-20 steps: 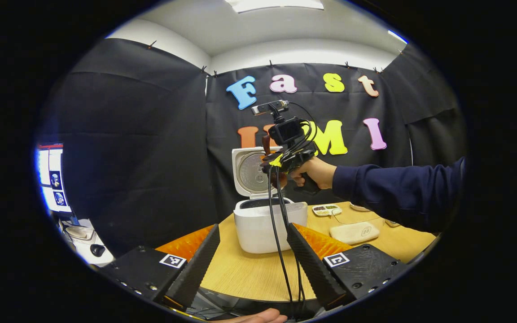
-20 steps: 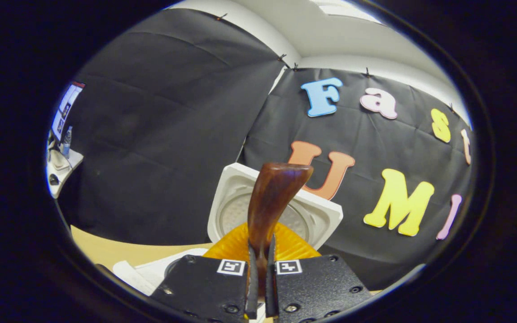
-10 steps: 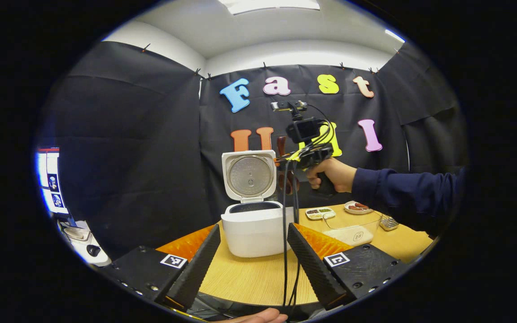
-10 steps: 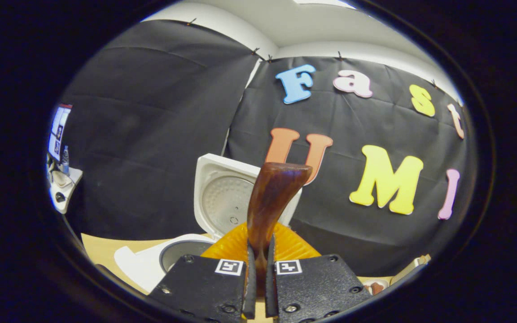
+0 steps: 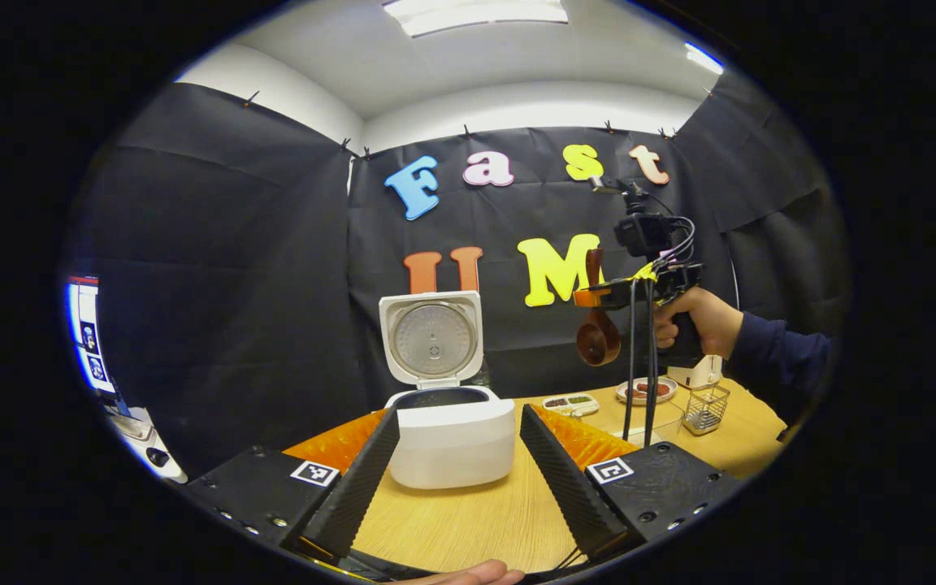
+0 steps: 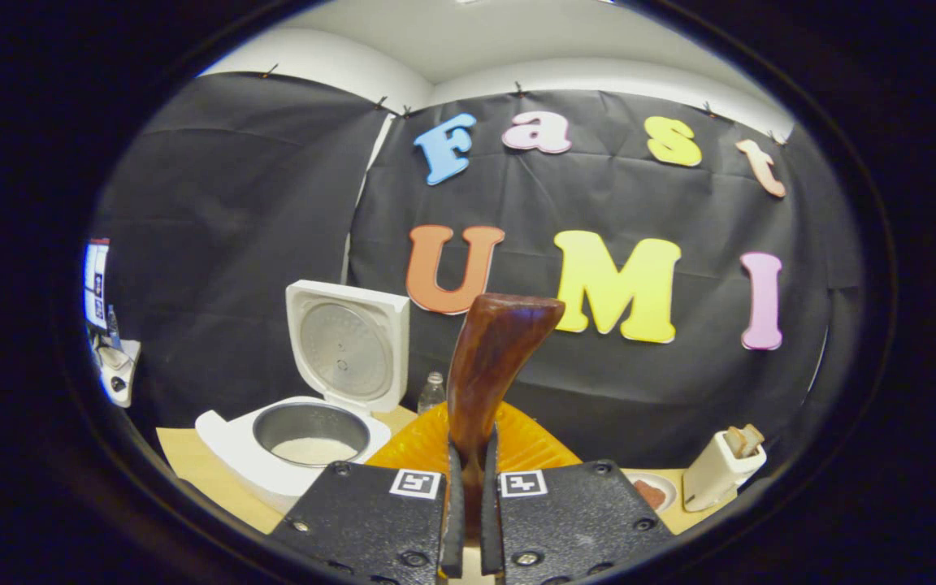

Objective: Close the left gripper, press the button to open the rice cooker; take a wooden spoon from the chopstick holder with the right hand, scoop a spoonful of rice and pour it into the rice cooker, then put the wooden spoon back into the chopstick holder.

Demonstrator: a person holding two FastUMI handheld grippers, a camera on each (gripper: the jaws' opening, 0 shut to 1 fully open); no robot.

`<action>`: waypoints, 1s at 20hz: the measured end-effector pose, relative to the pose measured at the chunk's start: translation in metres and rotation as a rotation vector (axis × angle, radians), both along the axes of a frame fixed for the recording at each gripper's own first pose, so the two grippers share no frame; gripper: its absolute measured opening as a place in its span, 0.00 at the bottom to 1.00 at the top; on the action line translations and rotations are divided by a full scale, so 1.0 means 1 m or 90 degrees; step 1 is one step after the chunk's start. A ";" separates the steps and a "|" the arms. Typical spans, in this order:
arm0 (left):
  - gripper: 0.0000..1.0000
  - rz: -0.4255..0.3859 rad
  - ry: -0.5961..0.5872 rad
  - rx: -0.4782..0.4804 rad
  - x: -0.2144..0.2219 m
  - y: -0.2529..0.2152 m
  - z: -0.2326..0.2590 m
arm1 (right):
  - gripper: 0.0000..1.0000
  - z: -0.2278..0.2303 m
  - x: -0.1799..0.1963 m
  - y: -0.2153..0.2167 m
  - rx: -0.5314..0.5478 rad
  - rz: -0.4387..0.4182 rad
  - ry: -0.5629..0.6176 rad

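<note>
Your right gripper [image 6: 468, 520], clamped on the spoon [image 6: 488, 366], has swung right, away from the open cooker [image 5: 452, 431], where rice now lies in the pot; take the spoon on to the holder [image 5: 705, 408] at far right. Left gripper [image 5: 456, 463] wide, empty

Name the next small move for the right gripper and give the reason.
Probably carry the wooden spoon toward the white chopstick holder and lower it in. The right gripper grips its handle, rice already lies in the open rice cooker, and the spoon's bowl hangs high above the table.
</note>
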State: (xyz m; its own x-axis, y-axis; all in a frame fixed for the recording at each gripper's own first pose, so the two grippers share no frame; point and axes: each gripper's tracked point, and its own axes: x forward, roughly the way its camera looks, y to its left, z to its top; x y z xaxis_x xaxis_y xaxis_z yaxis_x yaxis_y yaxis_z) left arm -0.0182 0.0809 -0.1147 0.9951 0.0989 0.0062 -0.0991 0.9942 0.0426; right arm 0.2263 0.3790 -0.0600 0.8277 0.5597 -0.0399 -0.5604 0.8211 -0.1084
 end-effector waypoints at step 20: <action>0.95 -0.061 -0.003 -0.002 0.078 -0.077 0.011 | 0.16 -0.074 0.046 -0.280 0.114 -0.243 0.088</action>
